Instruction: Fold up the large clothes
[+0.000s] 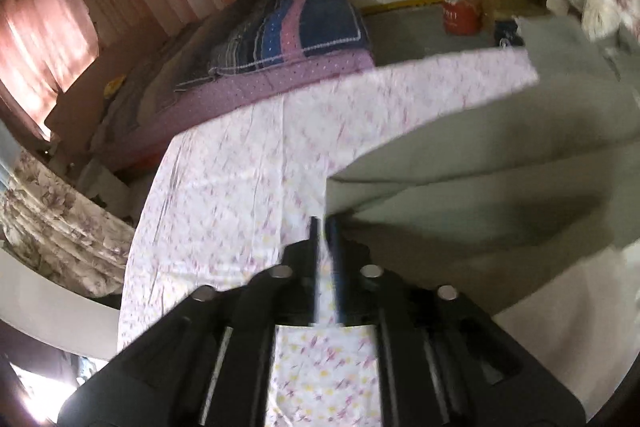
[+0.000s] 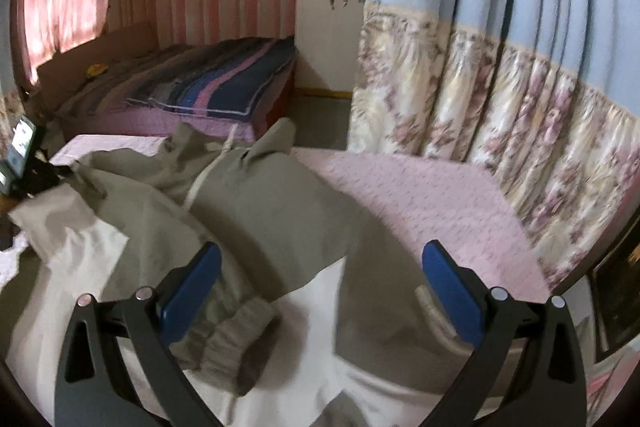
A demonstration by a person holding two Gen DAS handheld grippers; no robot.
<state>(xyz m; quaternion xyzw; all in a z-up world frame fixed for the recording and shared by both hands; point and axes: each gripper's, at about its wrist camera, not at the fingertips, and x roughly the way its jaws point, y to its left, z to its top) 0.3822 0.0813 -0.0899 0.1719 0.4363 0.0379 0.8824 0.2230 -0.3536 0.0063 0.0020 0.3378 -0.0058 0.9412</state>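
Note:
An olive-grey jacket (image 2: 272, 211) with white lining and a white drawstring lies crumpled on the pink bedcover (image 2: 420, 195). My right gripper (image 2: 320, 267) is open wide just above it. Its blue pads (image 2: 192, 291) stand on either side of a fold, and a gathered elastic cuff (image 2: 232, 335) lies by the left pad. In the left wrist view the same jacket (image 1: 480, 155) spreads to the right over a white floral sheet (image 1: 240, 167). My left gripper (image 1: 325, 227) sits at the jacket's edge. Its jaws are a narrow slit apart, and pale sheet shows through the slit.
A second bed with a striped blue and pink blanket (image 2: 208, 83) stands behind. A blue and floral curtain (image 2: 480, 87) hangs close on the right. A white wardrobe (image 2: 332, 7) and a red container (image 1: 460, 13) on the floor are farther back. A small screen (image 2: 20, 143) stands at the left edge.

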